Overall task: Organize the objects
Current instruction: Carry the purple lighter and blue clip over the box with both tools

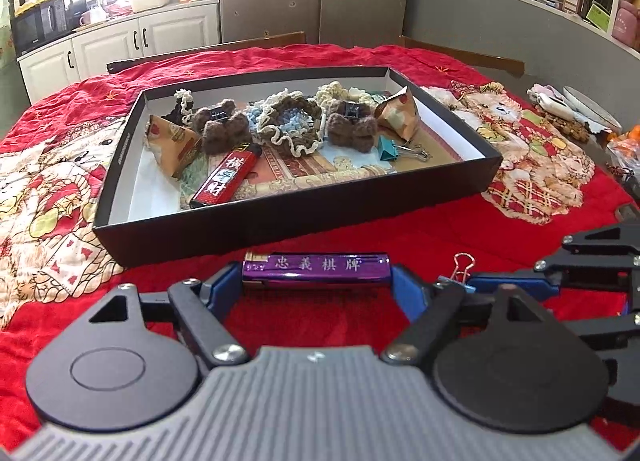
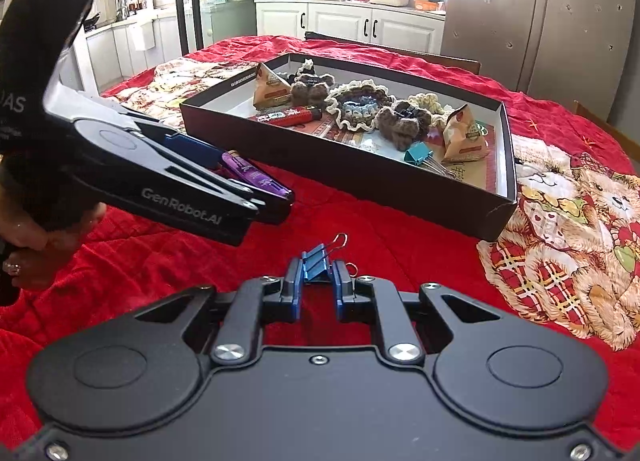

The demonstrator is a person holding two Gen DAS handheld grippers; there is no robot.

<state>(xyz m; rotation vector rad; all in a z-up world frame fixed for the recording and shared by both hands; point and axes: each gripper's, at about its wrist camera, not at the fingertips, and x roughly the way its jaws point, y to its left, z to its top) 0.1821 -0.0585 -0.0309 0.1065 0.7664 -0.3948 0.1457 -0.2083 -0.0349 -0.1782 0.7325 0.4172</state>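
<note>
A purple lighter [image 1: 316,268] printed 忠義棋牌 was clamped lengthwise by the left gripper [image 1: 316,285], marked GenRobot.AI, and a blue binder clip [image 2: 317,266] was pinched by the right gripper [image 2: 317,281], both just before the black box [image 1: 280,217] on the red cloth [image 1: 400,233].

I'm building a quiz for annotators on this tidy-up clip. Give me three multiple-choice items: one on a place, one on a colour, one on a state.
1. Where does the red lighter lie?
A. inside the black shallow cardboard box
B. on the red tablecloth
C. in a tool

2. What colour is the lighter in the left tool?
A. green
B. purple
C. white

3. What does the right tool grip?
A. nothing
B. a crochet bear
C. a blue metal binder clip

Key: 1 A, it rests on the box floor; 2 B, the purple lighter sits between the fingers; 3 C, the fingers pinch the clip.
</note>
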